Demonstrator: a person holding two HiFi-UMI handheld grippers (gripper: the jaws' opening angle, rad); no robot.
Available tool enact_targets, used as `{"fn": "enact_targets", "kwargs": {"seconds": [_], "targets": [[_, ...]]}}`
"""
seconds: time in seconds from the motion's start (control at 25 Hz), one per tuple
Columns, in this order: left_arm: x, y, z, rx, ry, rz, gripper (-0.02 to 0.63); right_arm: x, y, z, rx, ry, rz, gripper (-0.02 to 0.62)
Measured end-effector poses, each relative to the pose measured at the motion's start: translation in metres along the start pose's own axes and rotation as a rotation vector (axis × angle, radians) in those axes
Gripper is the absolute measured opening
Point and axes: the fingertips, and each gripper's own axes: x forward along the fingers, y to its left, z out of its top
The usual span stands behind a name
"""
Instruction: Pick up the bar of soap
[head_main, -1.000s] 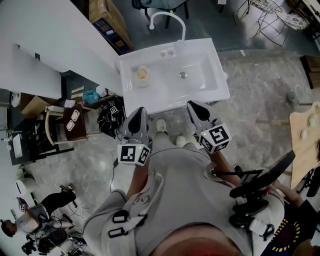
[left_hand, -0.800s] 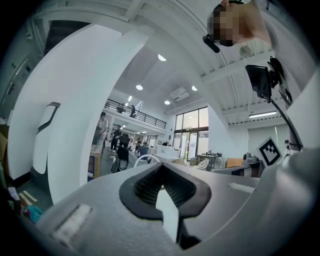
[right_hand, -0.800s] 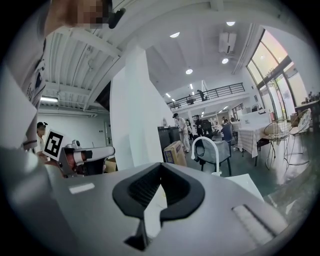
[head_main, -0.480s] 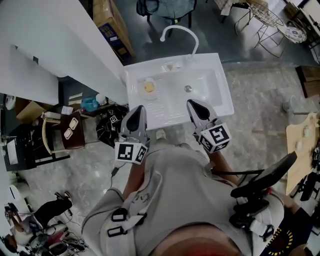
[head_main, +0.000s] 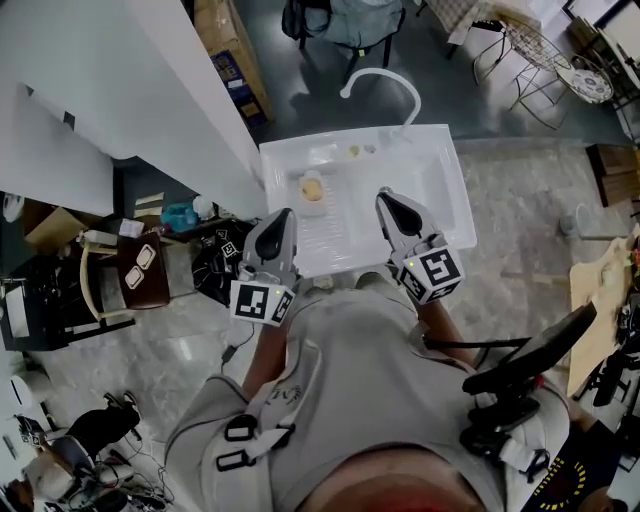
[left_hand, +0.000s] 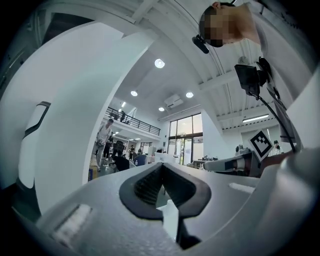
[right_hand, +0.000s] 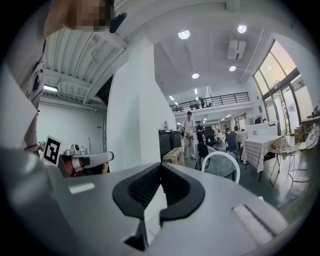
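Observation:
The bar of soap (head_main: 312, 187) is a small yellowish lump in a dish on the left side of the white sink (head_main: 440, 215), seen in the head view. A curved white faucet (head_main: 385, 82) rises at the sink's far edge. My left gripper (head_main: 281, 216) hangs over the sink's near left edge, just short of the soap, jaws shut and empty. My right gripper (head_main: 386, 198) reaches over the basin to the right of the soap, also shut with nothing held. Both gripper views look level across the room; the soap is hidden in them, and the left gripper (left_hand: 162, 168) and right gripper (right_hand: 160, 168) show closed tips.
A white wall (head_main: 120, 80) runs along the left of the sink. Cardboard boxes (head_main: 225, 45) and a chair (head_main: 345, 18) stand behind it. Cluttered shelves (head_main: 140, 262) sit on the floor at left, a black stand (head_main: 520, 365) at lower right.
The person has walked up to the sink, which has come nearer in the head view. Both shut grippers, earlier short of its front edge, now reach over it.

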Motion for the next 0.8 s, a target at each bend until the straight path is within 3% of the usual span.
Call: {"fn": "enact_targets", "kwargs": {"seconds": [0.8], "targets": [[0.038, -0.001, 0.012, 0.022, 0.029, 0.053, -0.006, 0.040, -0.031, 0.023, -0.043, -0.030, 0.062, 0.002]]}}
